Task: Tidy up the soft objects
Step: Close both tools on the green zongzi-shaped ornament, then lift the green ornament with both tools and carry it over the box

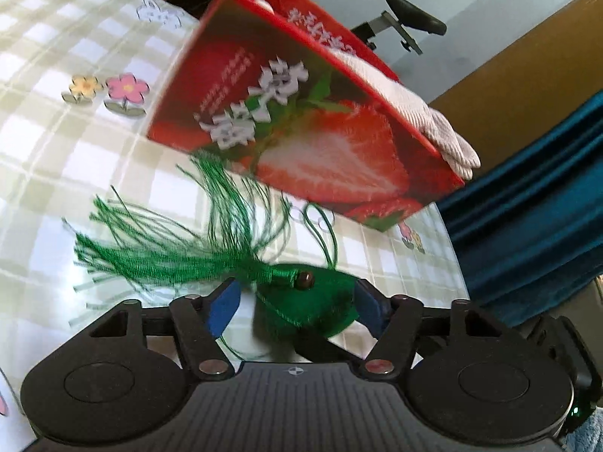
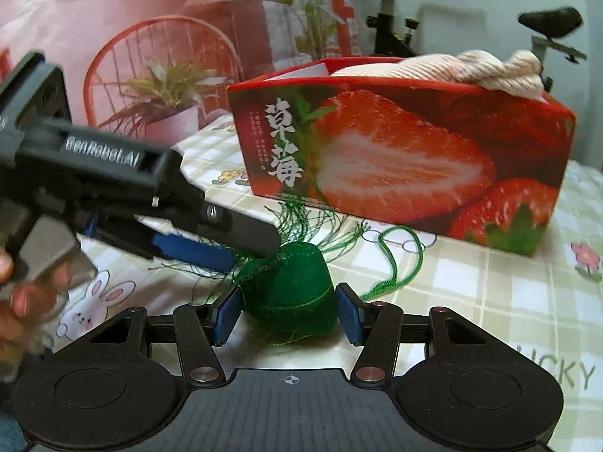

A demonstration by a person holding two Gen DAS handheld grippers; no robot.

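Observation:
A green sachet (image 1: 312, 310) with a long green tassel (image 1: 162, 252) and a cord loop (image 2: 395, 260) lies on the checked tablecloth (image 2: 490, 301). My right gripper (image 2: 288, 297) is shut on the sachet (image 2: 294, 271), with a blue pad against each side of its body. My left gripper (image 1: 297, 293) straddles its tassel end. One of its pads touches the fabric and the other stands just off it, so it is open. It reaches in from the left (image 2: 248, 250) in the right wrist view. Just behind stands a red strawberry box (image 2: 395, 158) holding a cream rope bundle (image 2: 490, 71).
The box (image 1: 301, 113) sits close behind the tassel, with the rope (image 1: 433, 120) hanging over its rim. A person's hand (image 2: 22, 301) holds the left gripper. A pink printed bag (image 2: 150, 75) and an exercise bike (image 2: 395, 19) stand behind; teal cloth (image 1: 527, 207) lies beyond the table edge.

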